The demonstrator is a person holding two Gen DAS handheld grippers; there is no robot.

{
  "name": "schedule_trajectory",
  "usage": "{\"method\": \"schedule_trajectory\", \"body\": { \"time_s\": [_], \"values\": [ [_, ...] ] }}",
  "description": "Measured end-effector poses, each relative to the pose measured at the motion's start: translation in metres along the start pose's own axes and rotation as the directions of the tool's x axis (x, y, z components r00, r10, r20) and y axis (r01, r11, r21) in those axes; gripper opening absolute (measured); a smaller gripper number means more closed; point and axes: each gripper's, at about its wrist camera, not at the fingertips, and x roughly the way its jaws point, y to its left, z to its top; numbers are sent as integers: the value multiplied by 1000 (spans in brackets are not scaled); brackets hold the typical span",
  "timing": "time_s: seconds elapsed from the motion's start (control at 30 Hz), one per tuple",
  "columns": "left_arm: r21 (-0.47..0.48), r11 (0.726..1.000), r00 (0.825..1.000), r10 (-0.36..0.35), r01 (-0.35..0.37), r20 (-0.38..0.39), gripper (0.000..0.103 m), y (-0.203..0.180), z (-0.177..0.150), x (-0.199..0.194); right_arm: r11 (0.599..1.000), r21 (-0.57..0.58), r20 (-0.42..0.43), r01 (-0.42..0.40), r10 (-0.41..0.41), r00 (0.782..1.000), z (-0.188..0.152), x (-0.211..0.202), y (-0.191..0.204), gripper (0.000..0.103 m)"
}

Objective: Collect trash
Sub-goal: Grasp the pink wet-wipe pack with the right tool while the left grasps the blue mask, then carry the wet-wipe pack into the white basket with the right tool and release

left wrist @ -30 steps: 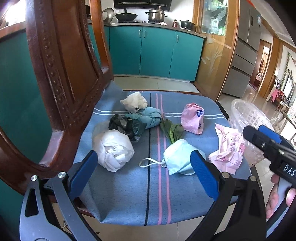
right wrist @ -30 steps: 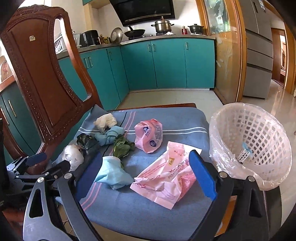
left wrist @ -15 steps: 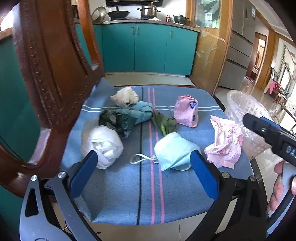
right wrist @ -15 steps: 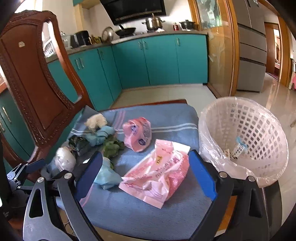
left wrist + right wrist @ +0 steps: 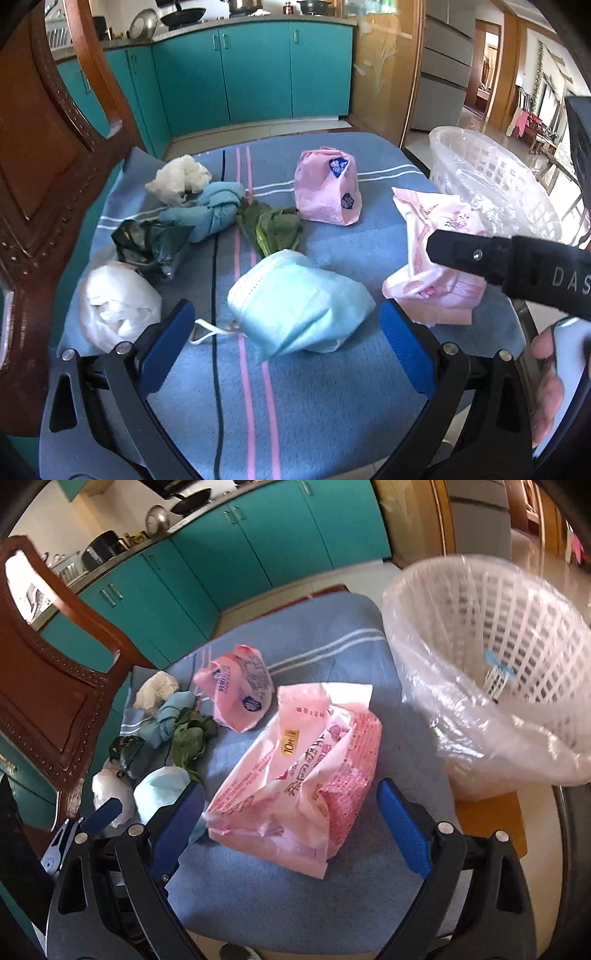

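Trash lies on a blue striped chair cushion [image 5: 317, 398]. A light blue face mask [image 5: 295, 314] sits right before my open left gripper [image 5: 288, 347]. A crumpled pink wrapper [image 5: 295, 771] lies between the fingers of my open right gripper [image 5: 291, 812], which touches nothing. Farther off are a small pink bag [image 5: 327, 188], green leaves [image 5: 269, 227], a blue cloth [image 5: 210, 212], a dark wrapper [image 5: 147, 247], a white tissue [image 5: 177, 177] and a white plastic bag [image 5: 114, 302]. A white lined mesh basket [image 5: 491, 664] stands to the right of the chair.
The carved wooden chair back [image 5: 40, 177] rises at the left. Teal kitchen cabinets [image 5: 255, 70] stand behind, with tiled floor between. The right gripper's black body [image 5: 517, 262] crosses the left wrist view above the pink wrapper [image 5: 439, 258].
Both grippers have moved forward and lower toward the cushion. The mask now sits close to the left fingers and the pink wrapper close between the right fingers. Both stay open.
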Motion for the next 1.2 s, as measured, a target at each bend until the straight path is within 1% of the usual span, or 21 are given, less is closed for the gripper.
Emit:
{"method": "schedule_trajectory", "body": {
  "time_s": [0.07,0.13,0.23,0.3,0.33,0.37,0.4,0.43,0.47,0.5,0.57,0.6,0.67,0.77,0.83,0.9,1.0,1.03,1.13,1.2],
  "values": [
    [-11,1000,1000,-10,10,-15,100,1,0,7,1000,10,6,0,0,1000,2,3,1,92],
    [-18,1000,999,-10,9,-31,100,1,0,14,1000,-5,14,14,-14,1000,5,8,5,92],
    [-41,999,997,-28,26,-66,98,4,-1,29,999,-21,6,36,-36,999,8,19,10,92],
    [-66,996,995,-58,53,-80,92,7,-2,34,999,-20,-4,43,-43,999,7,26,10,86],
    [-76,995,994,-74,67,-85,86,8,-3,35,999,-22,-17,40,-40,999,6,29,10,83],
    [-80,994,993,-81,74,-83,81,10,-3,35,999,-20,-22,29,-30,999,6,29,10,80],
    [-84,993,993,-86,79,-80,73,11,-3,35,999,-21,-20,27,-28,999,5,29,11,78],
    [-90,992,993,-92,85,-75,65,13,-3,33,999,-35,-15,28,-29,999,5,28,13,73],
    [-95,992,993,-94,87,-70,63,13,-3,32,998,-47,-8,30,-30,1000,5,26,14,67],
    [-101,991,994,-95,89,-61,57,14,-3,30,998,-48,3,28,-28,1000,5,23,14,65],
    [-105,990,993,-103,97,-53,46,15,-3,27,999,-47,11,20,-20,1000,5,20,12,56],
    [-107,989,993,-106,101,-48,44,14,-3,25,999,-47,16,16,-16,1000,5,18,11,54],
    [-112,988,993,-112,107,-33,37,16,-3,18,999,-50,27,3,-2,1000,5,13,11,48],
    [-128,984,993,-121,121,9,31,22,-1,-1,997,-74,49,-16,19,999,4,2,12,40],
    [-138,983,992,-119,124,48,28,28,-1,-17,996,-87,78,-38,44,996,5,-9,14,39],
    [-156,980,990,-111,123,85,28,34,-2,-33,993,-107,108,-47,59,992,5,-20,16,38],
    [-203,974,986,-67,98,156,28,47,-4,-64,985,-167,171,-39,68,983,6,-41,25,38],
    [-223,971,981,-38,80,188,28,53,-6,-78,983,-177,180,-44,77,981,6,-45,27,38],
    [-259,964,965,11,59,262,28,62,-10,-108,975,-210,188,-72,112,976,6,-55,32,38],
    [-279,959,955,30,56,296,28,74,-15,-122,971,-226,189,-83,127,974,4,-60,36,38]
  ]
}}
